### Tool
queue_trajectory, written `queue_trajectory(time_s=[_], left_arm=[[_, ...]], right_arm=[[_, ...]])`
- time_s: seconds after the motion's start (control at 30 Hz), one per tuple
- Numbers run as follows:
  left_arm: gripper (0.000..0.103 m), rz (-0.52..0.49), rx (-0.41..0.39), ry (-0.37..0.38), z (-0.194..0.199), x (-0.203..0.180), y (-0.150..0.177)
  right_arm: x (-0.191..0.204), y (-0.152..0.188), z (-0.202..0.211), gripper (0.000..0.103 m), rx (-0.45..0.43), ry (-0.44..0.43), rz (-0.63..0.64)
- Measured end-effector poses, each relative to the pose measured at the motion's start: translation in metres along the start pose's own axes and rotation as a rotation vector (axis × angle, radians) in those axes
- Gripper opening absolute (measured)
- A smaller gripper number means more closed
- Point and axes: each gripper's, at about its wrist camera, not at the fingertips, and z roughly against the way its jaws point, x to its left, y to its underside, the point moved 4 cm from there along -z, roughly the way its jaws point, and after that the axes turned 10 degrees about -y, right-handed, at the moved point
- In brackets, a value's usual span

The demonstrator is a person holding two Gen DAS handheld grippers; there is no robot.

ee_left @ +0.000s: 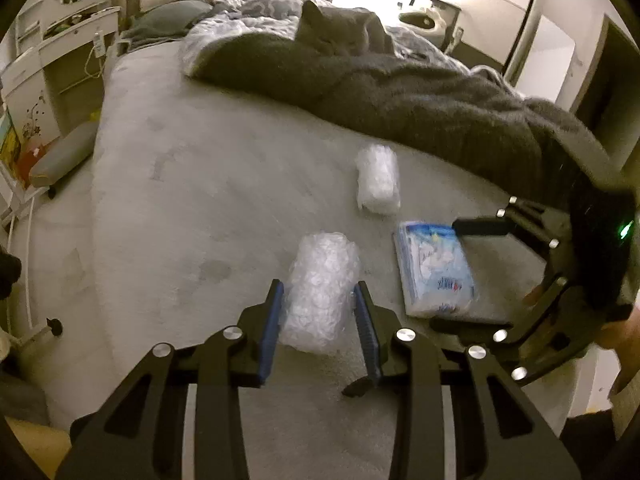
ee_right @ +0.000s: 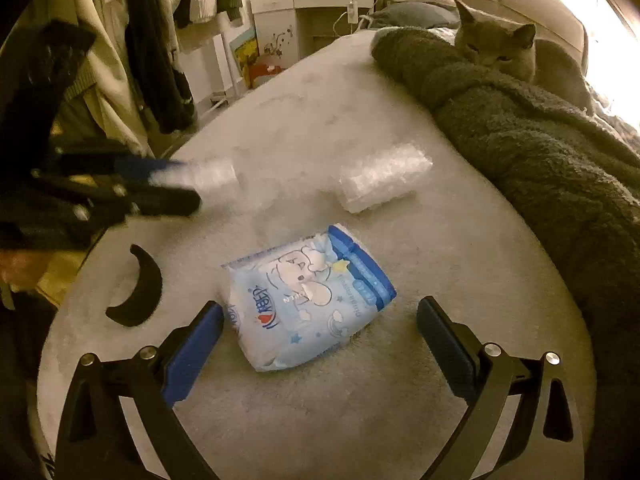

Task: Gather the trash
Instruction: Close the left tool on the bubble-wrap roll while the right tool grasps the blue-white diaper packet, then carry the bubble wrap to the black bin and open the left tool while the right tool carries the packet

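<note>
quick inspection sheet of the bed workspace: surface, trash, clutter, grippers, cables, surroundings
surface: pale bed cover, bare in the middle
job's things: near bubble wrap roll, far bubble wrap roll, blue tissue pack, all lying on the bed
clutter: black crescent piece beside the pack
grippers: left gripper shut on near roll; right gripper open around the pack's near end
cables: white cable hanging at the white dresser
surroundings: grey cat on dark blanket, hanging clothes

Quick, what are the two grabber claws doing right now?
Left gripper: closed on the bubble wrap roll.
Right gripper: open, holding nothing, with the blue tissue pack between its fingers.
</note>
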Motion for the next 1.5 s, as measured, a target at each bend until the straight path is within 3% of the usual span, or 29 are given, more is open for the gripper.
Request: queue_trajectory(time_s=[0.37,0.5,0.63,1.07,1.5], left_arm=[[0.038,0.001,-0.057,0.015,0.034,0.010,0.003],[0.038,-0.014,-0.064,-0.013,0.043,0.022,0.011],[0.038,-0.003,-0.072,-0.039,0.053,0.040,0.018],[0.038,0.066,-0.112,-0.103,0.089,0.091,0.038],[0.038,0.173,-0.053,-0.226,0.099,0.170,0.086]], right_arm=[[-0.001,-0.009,-0.016,0.098,0.030,0.034,-0.013],[-0.002,-0.009,-0.016,0.082,0.017,0.028,-0.035],[-0.003,-0.008,-0.012,0.079,-0.007,0.032,-0.074],[0.033,-0.016,0.012,0.077,-0.097,0.171,-0.158],[0.077,-0.016,0.045,0.077,-0.282,0.257,-0.354]])
